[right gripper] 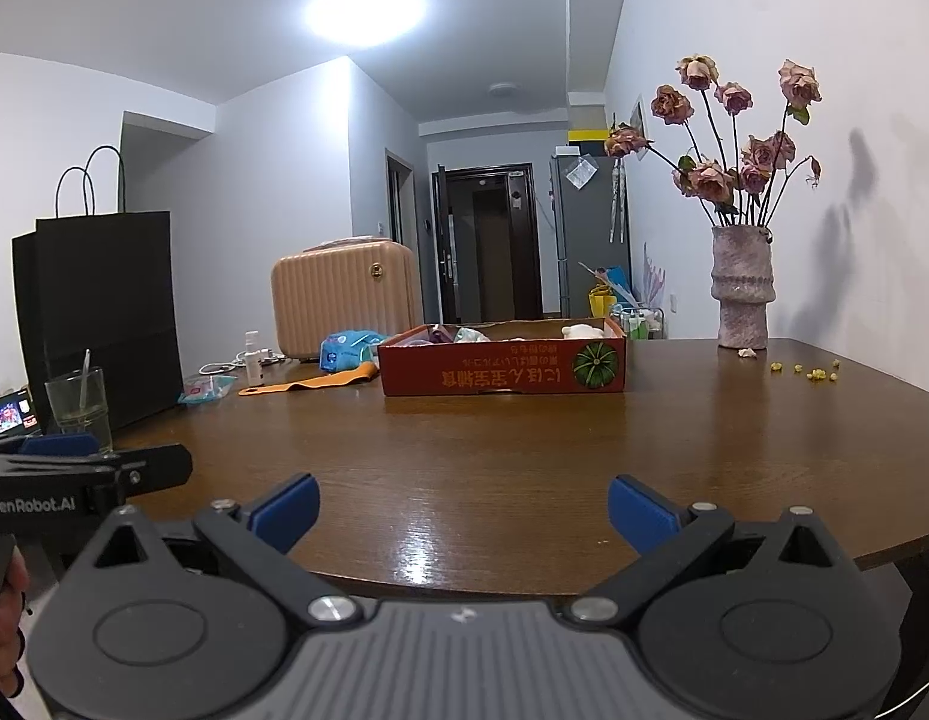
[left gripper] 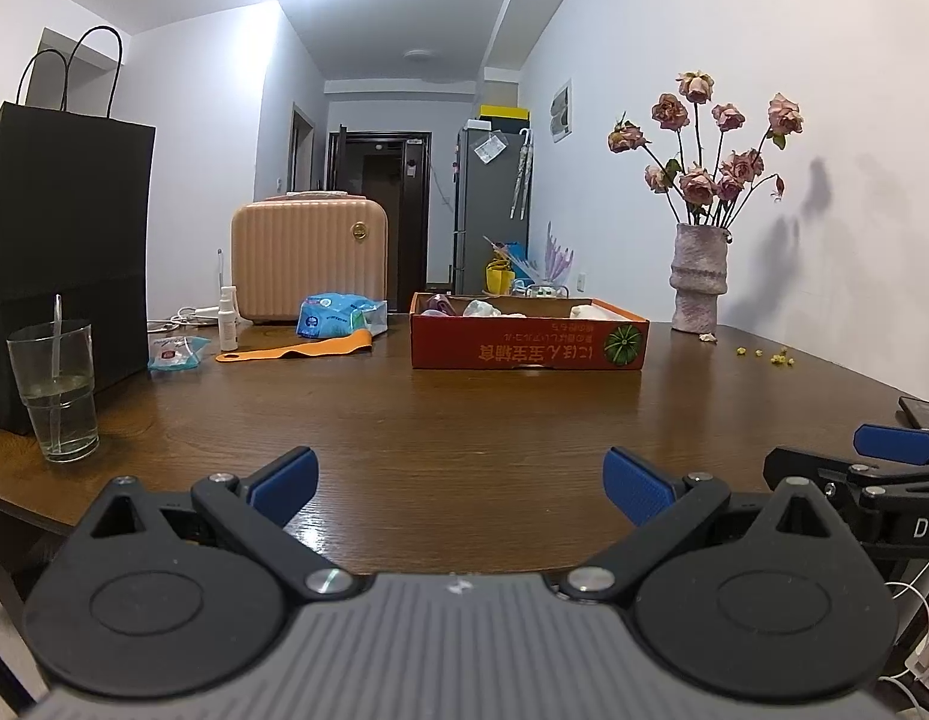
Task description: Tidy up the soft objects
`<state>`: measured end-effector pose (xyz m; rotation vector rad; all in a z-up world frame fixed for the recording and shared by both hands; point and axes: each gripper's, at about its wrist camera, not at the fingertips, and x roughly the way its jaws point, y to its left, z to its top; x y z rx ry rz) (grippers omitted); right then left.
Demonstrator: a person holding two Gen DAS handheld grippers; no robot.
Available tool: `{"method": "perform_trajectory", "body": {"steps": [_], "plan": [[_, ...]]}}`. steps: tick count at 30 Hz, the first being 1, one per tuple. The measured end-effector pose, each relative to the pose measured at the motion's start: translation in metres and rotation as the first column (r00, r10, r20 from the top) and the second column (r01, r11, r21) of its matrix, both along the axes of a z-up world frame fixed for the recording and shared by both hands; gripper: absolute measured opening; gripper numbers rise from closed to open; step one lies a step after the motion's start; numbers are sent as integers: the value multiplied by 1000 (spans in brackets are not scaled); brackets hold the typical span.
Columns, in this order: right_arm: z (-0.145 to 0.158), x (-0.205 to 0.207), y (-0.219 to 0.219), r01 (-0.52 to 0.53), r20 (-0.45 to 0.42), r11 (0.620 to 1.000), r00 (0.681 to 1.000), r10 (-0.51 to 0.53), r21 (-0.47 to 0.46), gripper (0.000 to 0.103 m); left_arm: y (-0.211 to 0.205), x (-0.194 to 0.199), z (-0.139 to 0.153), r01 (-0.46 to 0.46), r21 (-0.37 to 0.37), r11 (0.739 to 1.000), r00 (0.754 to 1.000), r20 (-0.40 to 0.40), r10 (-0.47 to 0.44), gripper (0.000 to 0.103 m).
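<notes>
— Both tongs sit nearest, low at the near edge of the bench (left gripper: pixel 464 420). Left tongs (left gripper: pixel 461 483) gape wide, nothing between the blue pads. Right tongs (right gripper: pixel 463 510) gape just as wide, also empty.

— Where are the soft things?

— Mostly in the box (right gripper: pixel 503 369) well across the bench, its printed side facing us. Pale, crumpled lumps (left gripper: pixel 482 307) poke above the rim, and something purple at the left end; I cannot tell what each one is. Left of the box lie a blue packet (left gripper: pixel 338 315) and an orange strap (left gripper: pixel 296 350), both flat on the wood.

— How would they handle?

— My guess: light and limp. They should squash under the pads and sag once lifted, so a pinch on a raised fold or bunched middle looks safer than a thin edge. The packet looks slick; grip it across its bulk.

— And the pose?

— Both tongs point level and straight ahead toward the box, side by side. A hand (right gripper: pixel 2 618) shows at the left edge of the right view, gripping the left tool. Mind the glass (left gripper: pixel 55 387) at the left.
</notes>
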<state>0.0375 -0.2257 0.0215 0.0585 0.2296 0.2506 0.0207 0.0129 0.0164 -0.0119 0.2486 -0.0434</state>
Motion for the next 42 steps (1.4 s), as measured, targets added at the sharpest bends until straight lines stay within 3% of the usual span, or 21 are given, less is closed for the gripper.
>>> {"method": "perform_trajectory", "body": {"steps": [42], "plan": [[-1, -3, -2, 1, 4, 1000, 1000, -1, 5, 103, -3, -3, 2, 13, 11, 1000, 1000, 25, -14, 103]]}}
